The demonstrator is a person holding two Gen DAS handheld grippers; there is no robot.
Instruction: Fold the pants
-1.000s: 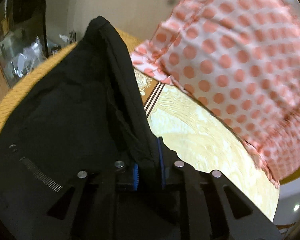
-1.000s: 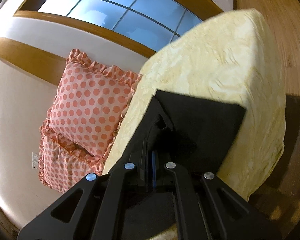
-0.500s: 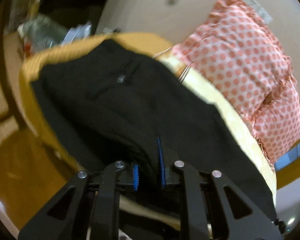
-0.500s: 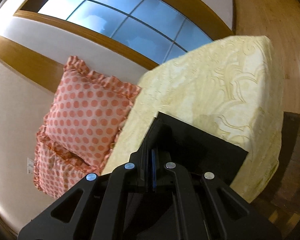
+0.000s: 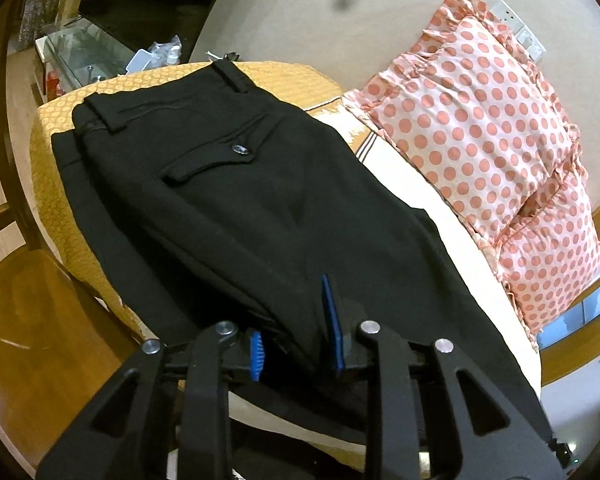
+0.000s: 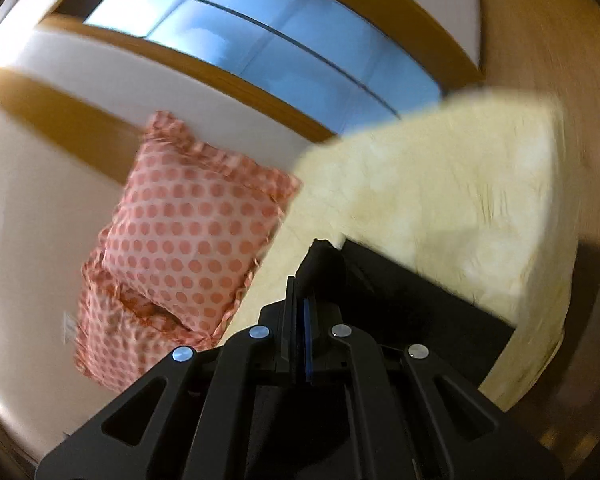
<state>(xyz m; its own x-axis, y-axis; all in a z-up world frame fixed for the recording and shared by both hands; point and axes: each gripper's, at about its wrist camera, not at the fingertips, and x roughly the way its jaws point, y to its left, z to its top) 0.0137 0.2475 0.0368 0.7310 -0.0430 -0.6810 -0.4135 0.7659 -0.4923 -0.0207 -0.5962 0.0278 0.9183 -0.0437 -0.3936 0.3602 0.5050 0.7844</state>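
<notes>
Black pants (image 5: 236, 200) lie on the yellow bed cover (image 5: 56, 184), waistband at the far end, back pocket with a button facing up. My left gripper (image 5: 296, 344) is shut on a fold of the pants' near edge, blue pads on either side of the cloth. In the right wrist view the pants (image 6: 412, 320) lie flat on the pale yellow bed (image 6: 440, 200). My right gripper (image 6: 302, 312) is shut on a pinched bit of the black cloth, jaws almost touching.
Two pink dotted pillows (image 5: 480, 128) lean on the wall at the bed's far side, also in the right wrist view (image 6: 196, 236). A glass stand (image 5: 84, 60) with clutter stands past the bed. Wooden floor (image 5: 28, 320) lies to the left. A window (image 6: 260, 48) sits above.
The left gripper has pulled back and down with the cloth, and the pants now lie flat with the pocket showing. The right gripper has drawn back, still holding.
</notes>
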